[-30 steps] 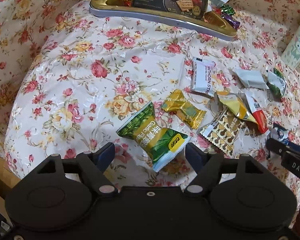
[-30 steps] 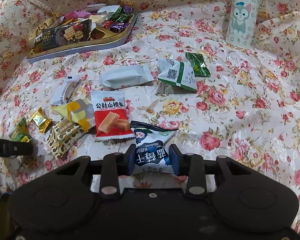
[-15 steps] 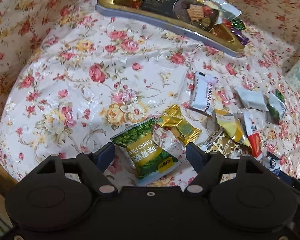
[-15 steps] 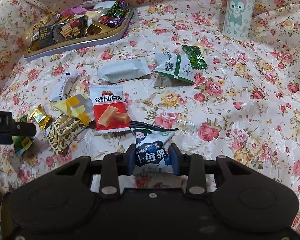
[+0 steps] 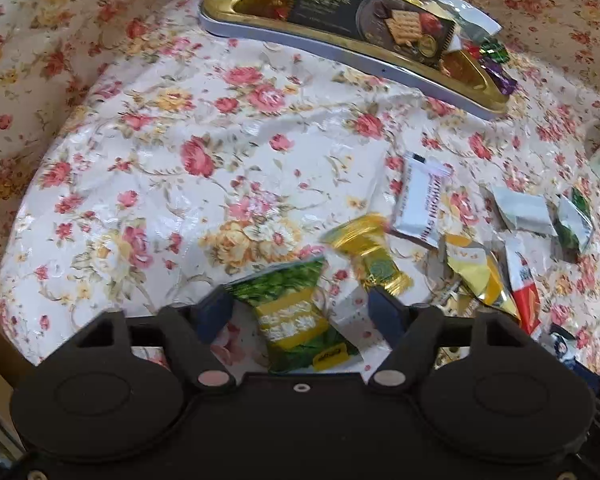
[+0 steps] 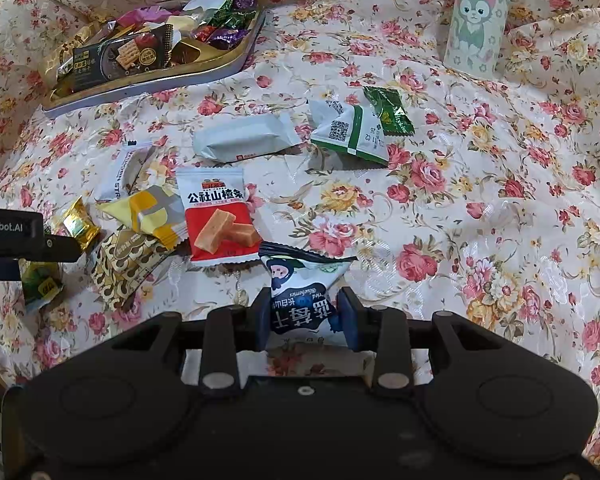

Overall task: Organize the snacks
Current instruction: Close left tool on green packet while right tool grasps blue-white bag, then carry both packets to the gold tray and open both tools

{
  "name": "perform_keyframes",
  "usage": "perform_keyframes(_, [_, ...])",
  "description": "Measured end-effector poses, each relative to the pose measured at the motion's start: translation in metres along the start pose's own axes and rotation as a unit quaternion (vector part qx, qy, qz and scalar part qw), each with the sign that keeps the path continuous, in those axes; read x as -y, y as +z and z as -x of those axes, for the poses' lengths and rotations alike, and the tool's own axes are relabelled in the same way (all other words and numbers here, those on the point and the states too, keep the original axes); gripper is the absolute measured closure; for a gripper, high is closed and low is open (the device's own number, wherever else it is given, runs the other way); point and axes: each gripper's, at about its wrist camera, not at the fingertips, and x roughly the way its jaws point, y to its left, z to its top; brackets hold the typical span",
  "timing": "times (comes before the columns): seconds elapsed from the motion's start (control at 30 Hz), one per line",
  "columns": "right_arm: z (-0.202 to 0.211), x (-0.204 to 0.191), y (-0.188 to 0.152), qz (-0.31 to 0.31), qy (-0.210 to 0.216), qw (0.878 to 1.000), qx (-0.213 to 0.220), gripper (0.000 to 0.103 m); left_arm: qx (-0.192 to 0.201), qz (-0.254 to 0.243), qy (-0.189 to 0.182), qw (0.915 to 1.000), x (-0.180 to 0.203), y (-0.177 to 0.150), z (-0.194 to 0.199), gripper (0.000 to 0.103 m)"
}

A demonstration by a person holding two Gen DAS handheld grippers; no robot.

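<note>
While your right gripper (image 6: 306, 318) pinches 1 blue-and-white blueberry snack packet (image 6: 302, 296) just above the floral cloth (image 6: 480, 208), your left gripper (image 5: 300, 312) has just been closing around 1 green-and-yellow packet (image 5: 296, 316), pads not yet touching. 1 gold tray (image 6: 148, 88) holds mixed sweets; 1 cat-print bottle (image 6: 476, 20) stands well apart.

The tray (image 6: 148, 88) rests on the cloth (image 6: 480, 208) at the far left, with wrapped snacks lying in it. The bottle (image 6: 476, 20) stands far to the tray's right. Nearer than the tray, loose packets lie scattered on the cloth: the hawthorn packet (image 6: 218, 216) sits in front of the tray, the plain packet (image 6: 244, 138) between them, and the QR-code packet (image 6: 350, 132) right of that one.
</note>
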Motion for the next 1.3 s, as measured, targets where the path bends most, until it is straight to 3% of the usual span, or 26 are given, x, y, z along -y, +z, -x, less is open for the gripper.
perform_keyframes(0.03, [0.000, 0.000, 0.000, 0.000, 0.000, 1.000, 0.000, 0.066, 0.004, -0.003, 0.008, 1.0000, 0.000, 0.000, 0.001, 0.050])
perform_keyframes(0.17, [0.001, 0.000, -0.001, -0.001, 0.000, 1.000, -0.002, 0.066, 0.004, -0.007, 0.000, 1.0000, -0.005, 0.001, 0.003, 0.053])
perform_keyframes(0.83, [0.030, -0.005, -0.020, -0.004, -0.003, 1.000, 0.008, 0.068, 0.023, -0.049, -0.008, 0.9985, -0.007, -0.023, 0.040, 0.054])
perform_keyframes(1.3, [0.077, -0.018, -0.048, 0.006, 0.020, 1.000, 0.023, 0.069, 0.036, -0.105, -0.017, 0.9937, 0.000, -0.063, 0.079, 0.054])
